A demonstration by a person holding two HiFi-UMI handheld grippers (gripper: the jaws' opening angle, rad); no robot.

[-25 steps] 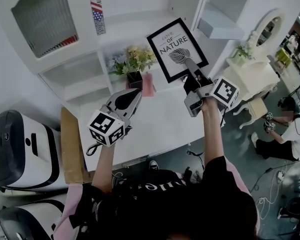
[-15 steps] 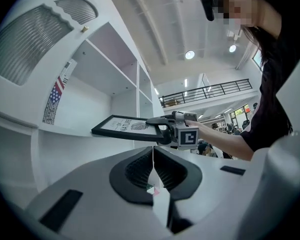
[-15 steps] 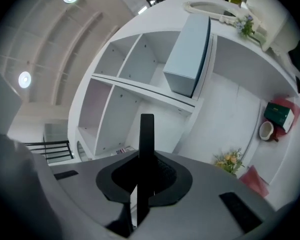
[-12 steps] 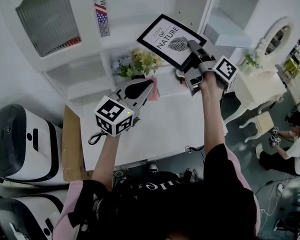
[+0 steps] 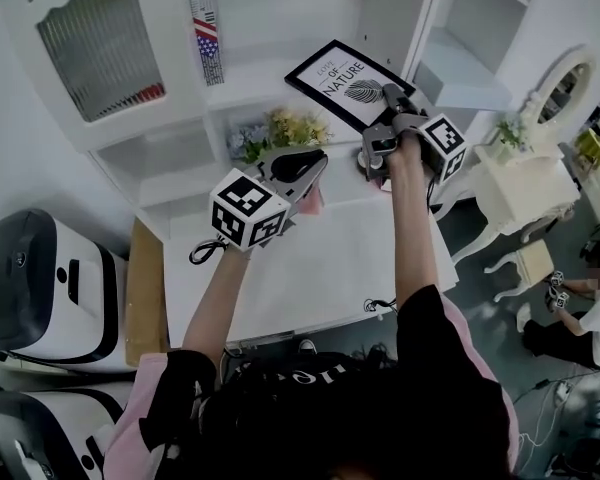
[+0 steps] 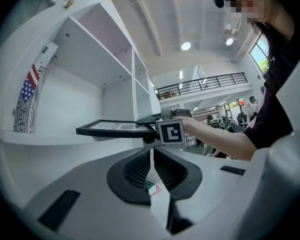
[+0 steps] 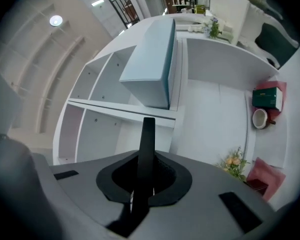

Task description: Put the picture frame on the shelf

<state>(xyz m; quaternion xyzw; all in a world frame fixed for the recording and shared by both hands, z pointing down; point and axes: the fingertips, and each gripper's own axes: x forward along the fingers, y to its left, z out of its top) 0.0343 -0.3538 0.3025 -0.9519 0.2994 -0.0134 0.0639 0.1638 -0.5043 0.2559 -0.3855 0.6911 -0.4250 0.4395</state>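
Note:
The picture frame [image 5: 346, 80], black-edged with a white print, hangs tilted almost flat in front of the white shelf unit [image 5: 242, 80]. My right gripper [image 5: 390, 103] is shut on its lower right edge. In the right gripper view the frame [image 7: 147, 145] stands edge-on between the jaws of the right gripper [image 7: 145, 170]. My left gripper [image 5: 302, 166] is shut and holds nothing, lower and to the left, over the flowers. In the left gripper view the frame [image 6: 115, 129] lies level just above a shelf board [image 6: 55, 140], beyond the left gripper [image 6: 151, 153].
A flower pot [image 5: 284, 128] and a pink item [image 7: 266, 177] stand at the back of the white table [image 5: 320, 258]. A flag-striped strip [image 5: 206, 28] hangs on the shelf's upright. A green box [image 7: 266, 98] and a cup [image 7: 260, 118] sit further along. White machines [image 5: 40, 288] stand at left.
My right gripper has carried the frame up and to the left, towards the shelf, laying it flatter. The left gripper has risen and drifted right, staying shut.

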